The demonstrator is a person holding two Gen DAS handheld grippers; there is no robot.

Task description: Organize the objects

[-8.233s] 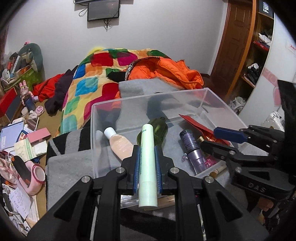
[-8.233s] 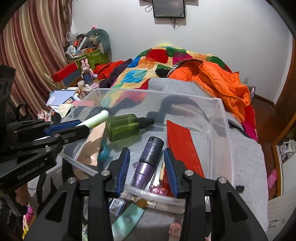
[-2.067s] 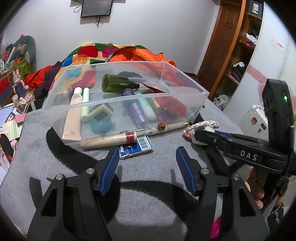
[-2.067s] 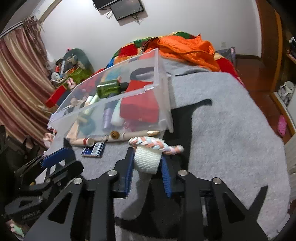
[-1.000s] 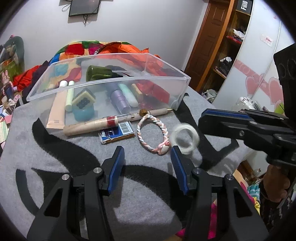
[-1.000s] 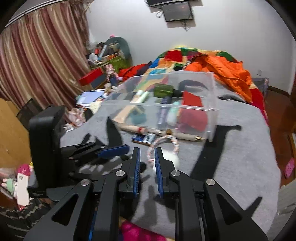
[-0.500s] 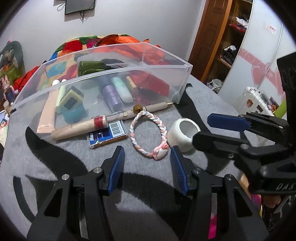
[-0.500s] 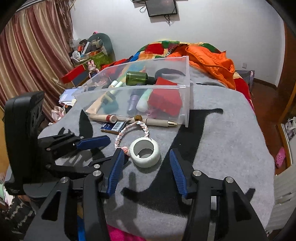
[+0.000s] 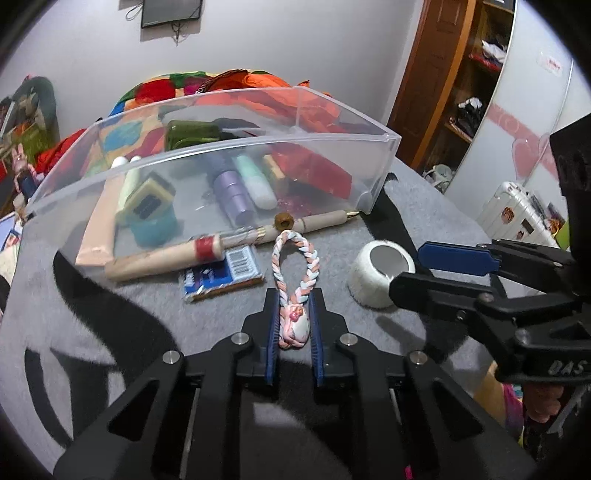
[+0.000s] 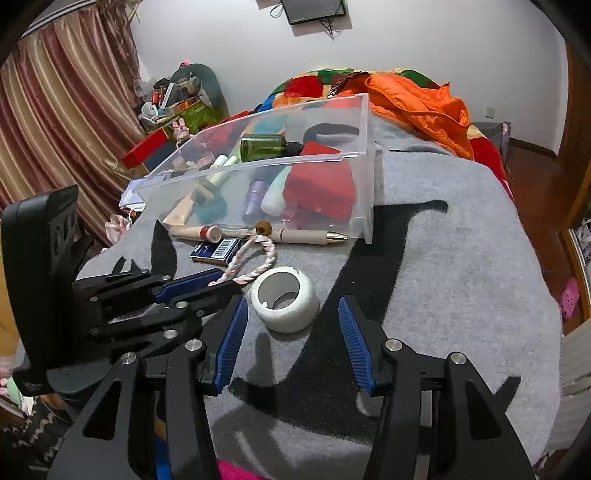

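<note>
The left gripper (image 9: 293, 326) is clamped on the braided bracelet (image 9: 294, 273), just in front of the clear bin (image 9: 229, 147). Beside it, the right gripper (image 10: 290, 330) stands apart behind the white tape roll (image 10: 284, 298).

Both grippers (image 9: 293, 328) (image 10: 291, 343) are matte black — ribbed blue pads, silver screws, white "DAS" lettering.

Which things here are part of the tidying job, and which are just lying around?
Job: braided bracelet pinched in left gripper; white tape roll before open right gripper; clear bin; pen; blue card pack.
Lying about: orange jacket, curtain, wall screen.
</note>
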